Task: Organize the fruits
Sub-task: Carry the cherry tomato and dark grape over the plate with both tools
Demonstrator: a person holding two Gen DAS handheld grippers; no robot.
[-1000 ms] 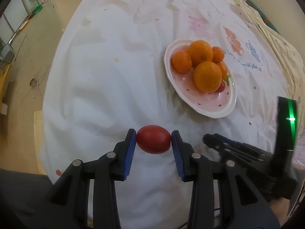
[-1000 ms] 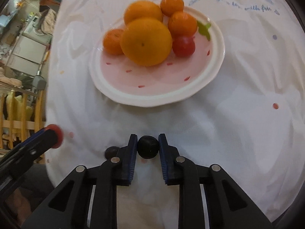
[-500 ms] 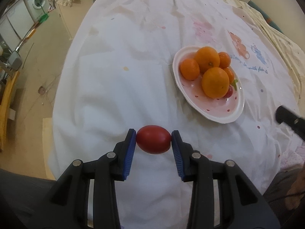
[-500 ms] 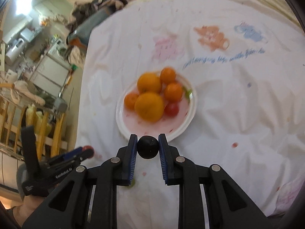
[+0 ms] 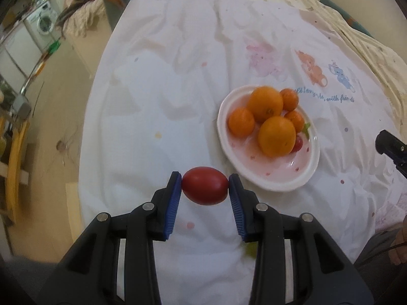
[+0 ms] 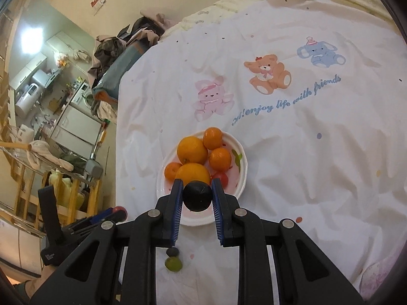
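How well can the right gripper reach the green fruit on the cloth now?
Probably not yet. The right gripper is shut on a dark fruit, so its jaws are full. The green fruit lies below them, with another small dark fruit touching it.

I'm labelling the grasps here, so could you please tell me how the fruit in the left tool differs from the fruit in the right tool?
The red fruit in the left tool is egg-shaped; the black fruit in the right tool is round. The red fruit looks glossy, the black fruit dull. The red fruit spreads its pads wider than the black fruit does. Both are pinched between blue pads, above the white cloth.
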